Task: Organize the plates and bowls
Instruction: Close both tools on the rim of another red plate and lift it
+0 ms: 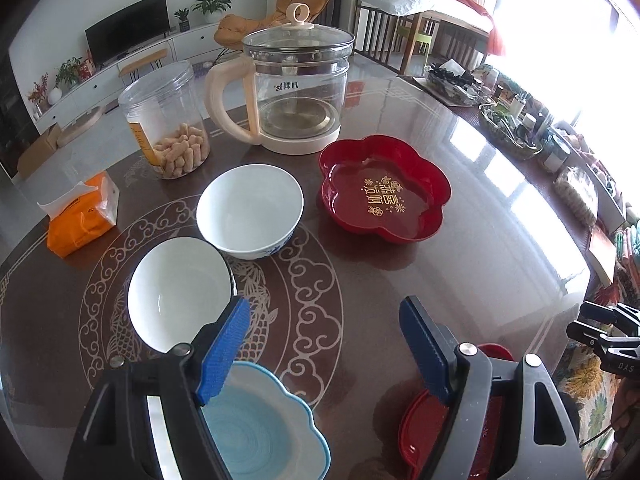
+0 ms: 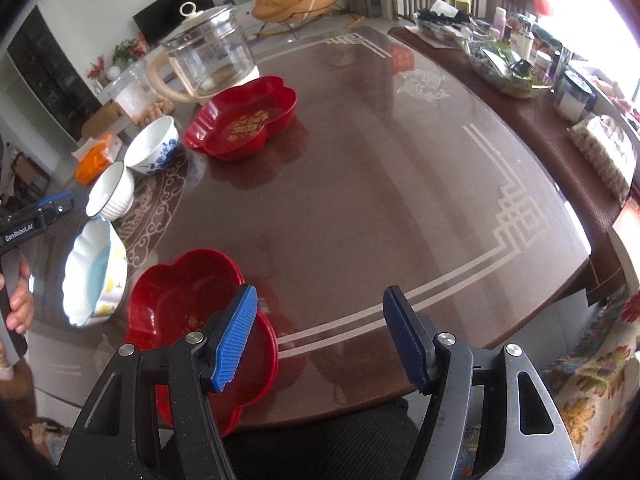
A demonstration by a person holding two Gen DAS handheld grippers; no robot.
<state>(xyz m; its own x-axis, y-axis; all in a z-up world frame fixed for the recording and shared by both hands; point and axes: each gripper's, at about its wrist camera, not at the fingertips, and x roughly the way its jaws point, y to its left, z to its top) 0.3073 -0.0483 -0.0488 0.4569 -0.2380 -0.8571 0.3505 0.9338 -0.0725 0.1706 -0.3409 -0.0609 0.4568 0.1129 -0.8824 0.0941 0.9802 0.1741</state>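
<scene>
A far red flower-shaped plate point(image 1: 382, 190) point(image 2: 244, 118) lies near the kettle. A near red flower-shaped plate point(image 2: 180, 308) point(image 1: 424, 428) lies at the table's front edge. A blue-patterned white bowl point(image 1: 250, 210) point(image 2: 152, 146), a dark-rimmed white bowl point(image 1: 180, 292) point(image 2: 110, 192) and a scalloped bowl with a blue inside point(image 1: 260, 428) point(image 2: 94, 274) stand in a row on the left. My left gripper point(image 1: 324, 332) is open and empty above the table between the scalloped bowl and the near red plate. My right gripper point(image 2: 318, 320) is open and empty, its left finger over the near red plate.
A glass kettle point(image 1: 296, 80) point(image 2: 208, 56), a plastic jar of snacks point(image 1: 168, 124) and an orange tissue pack point(image 1: 82, 212) stand at the back left. Trays of bottles and clutter point(image 2: 512, 60) line the right side. The brown table point(image 2: 380, 200) stretches ahead.
</scene>
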